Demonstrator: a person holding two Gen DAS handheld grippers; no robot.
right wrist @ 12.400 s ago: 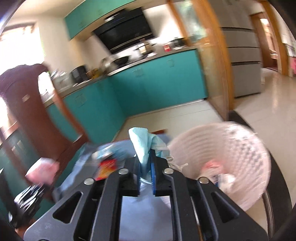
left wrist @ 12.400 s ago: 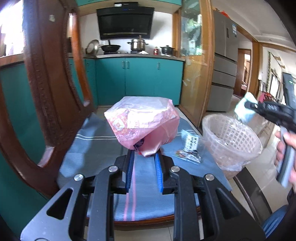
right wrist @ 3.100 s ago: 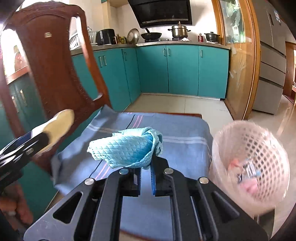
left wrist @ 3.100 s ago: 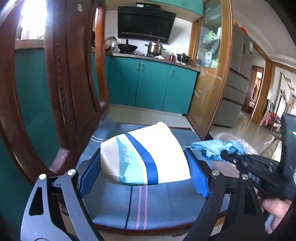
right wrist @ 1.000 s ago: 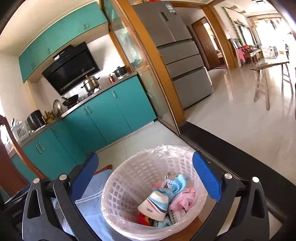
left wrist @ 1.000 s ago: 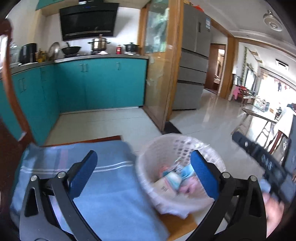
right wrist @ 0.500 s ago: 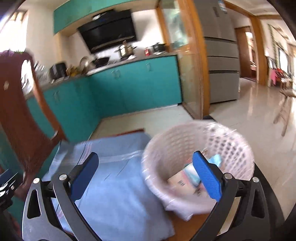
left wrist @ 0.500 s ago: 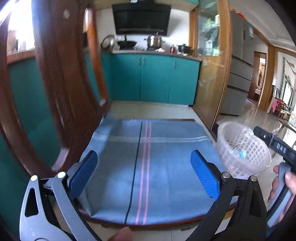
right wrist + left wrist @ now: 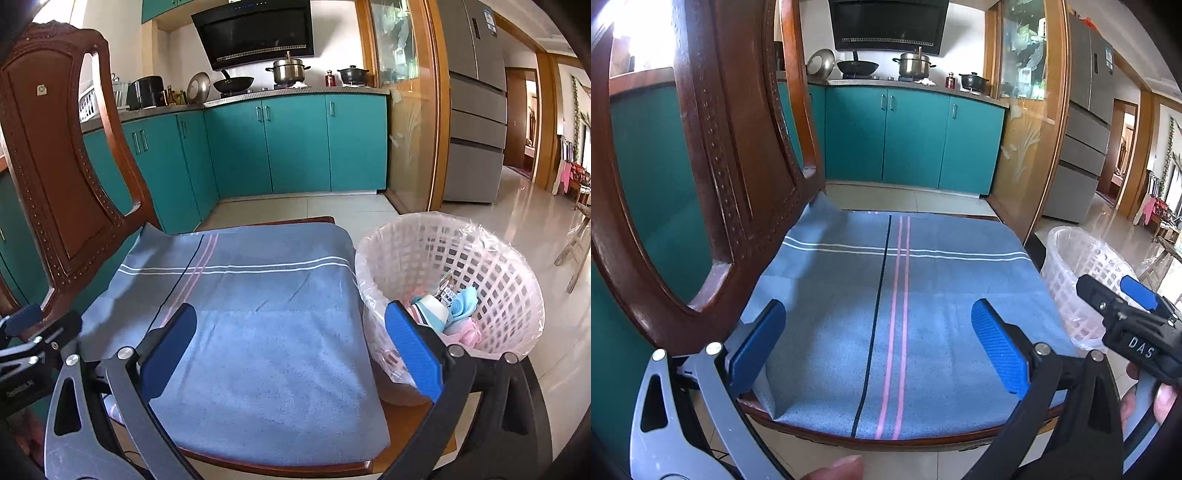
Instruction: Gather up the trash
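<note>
Both my grippers are empty now. Left gripper (image 9: 877, 349) has its jaws spread wide over the cloth (image 9: 886, 314) on the chair (image 9: 713, 147), nothing between the blue pads (image 9: 995, 343). 3.1 s ago that same gripper was clamped around the paper cup; cup (image 9: 430, 310) is now in the bin (image 9: 491, 266). Right gripper (image 9: 290, 349) also has its jaws wide apart and holds nothing; 3.1 s ago it was pinching the teal rag, and the rag (image 9: 461, 301) now lies in the bin beside the cup, with a pink bag (image 9: 463, 330) just below them. A small wrapper (image 9: 445, 291) sits on top, print too small to read.

Cloth is bare in both views; 12.4 s ago it still carried the pink bag and a wrapper.

Bin stands just off the chair's right edge, liner (image 9: 373, 251) folded over the rim. From the left wrist view I see the bin (image 9: 1075, 266) partly hidden behind the right gripper (image 9: 1119, 299), which hangs near the seat's right edge. A fingertip (image 9: 836, 469) shows at the bottom of that view.
</note>
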